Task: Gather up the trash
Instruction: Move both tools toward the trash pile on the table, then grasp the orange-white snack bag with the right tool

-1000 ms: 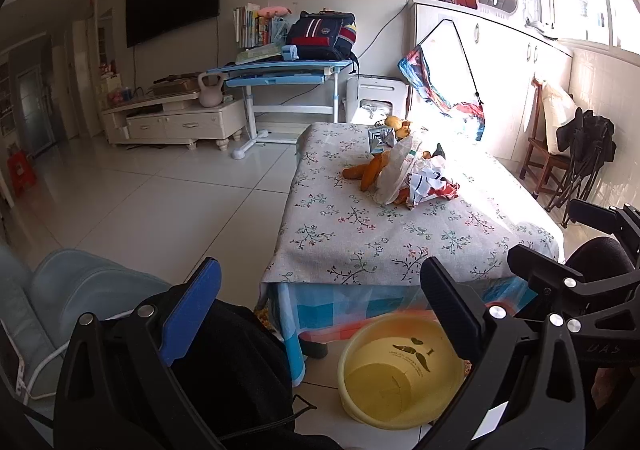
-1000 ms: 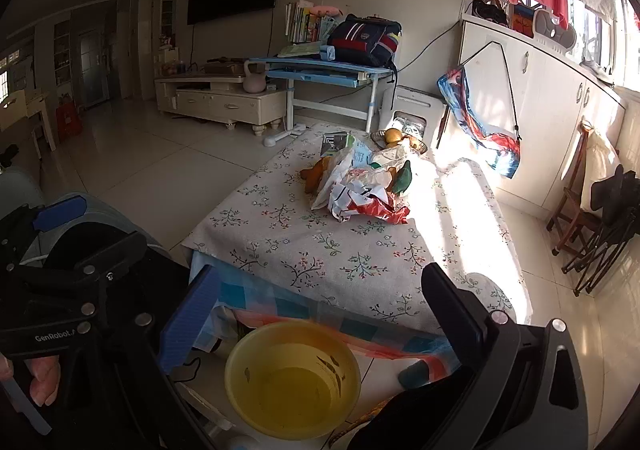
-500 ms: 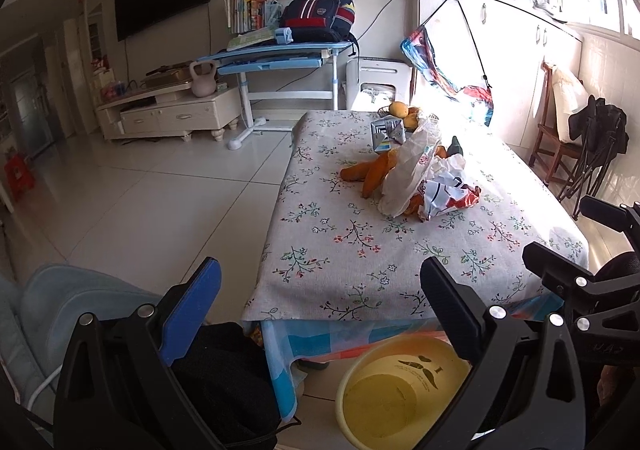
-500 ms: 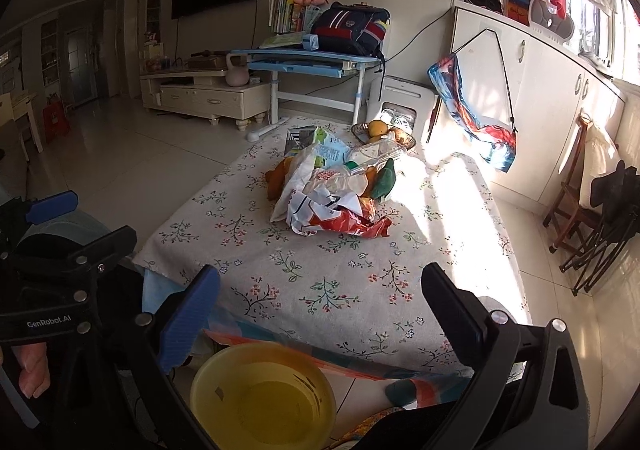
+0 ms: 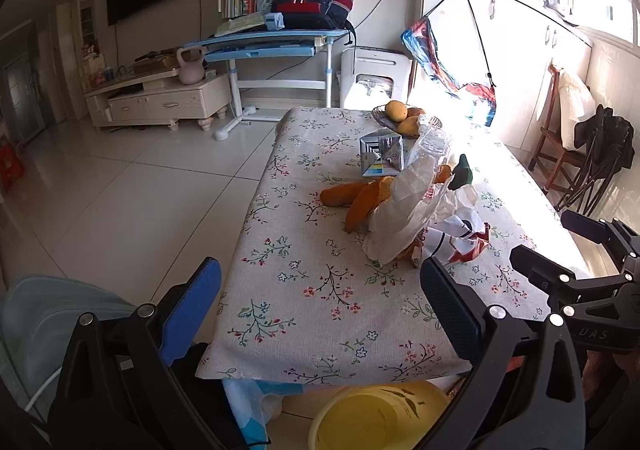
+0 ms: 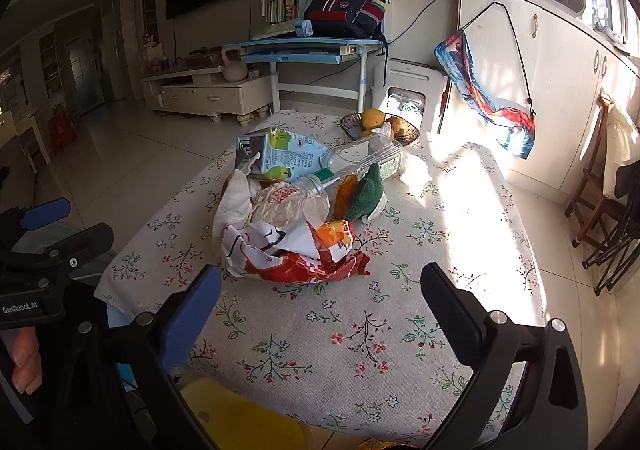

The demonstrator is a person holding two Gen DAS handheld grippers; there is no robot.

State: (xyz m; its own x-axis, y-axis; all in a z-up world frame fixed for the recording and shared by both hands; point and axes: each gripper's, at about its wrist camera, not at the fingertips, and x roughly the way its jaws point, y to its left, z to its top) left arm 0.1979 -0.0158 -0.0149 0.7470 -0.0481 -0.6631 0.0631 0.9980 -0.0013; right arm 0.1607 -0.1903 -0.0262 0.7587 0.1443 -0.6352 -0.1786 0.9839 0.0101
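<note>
Clear bottle [image 6: 352,166] lies flat on the trash pile [image 6: 288,226], long axis diagonal, green cap toward the camera. Left gripper [image 5: 320,306] and right gripper [image 6: 320,302]: jaws apart, empty.

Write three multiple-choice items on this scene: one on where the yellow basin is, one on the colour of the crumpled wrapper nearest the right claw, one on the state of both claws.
1. Where is the yellow basin?
A. on the table
B. on the floor at the table's near edge
C. on the desk

2. What colour is most of the crumpled wrapper?
A. red and white
B. blue
C. black

3. How are the left claw and right claw?
A. both open, empty
B. both shut
C. one holds a bottle

Answers: 1 B, it sits below the tablecloth; 2 A, red with white print; 3 A, fingers spread, nothing between.
</note>
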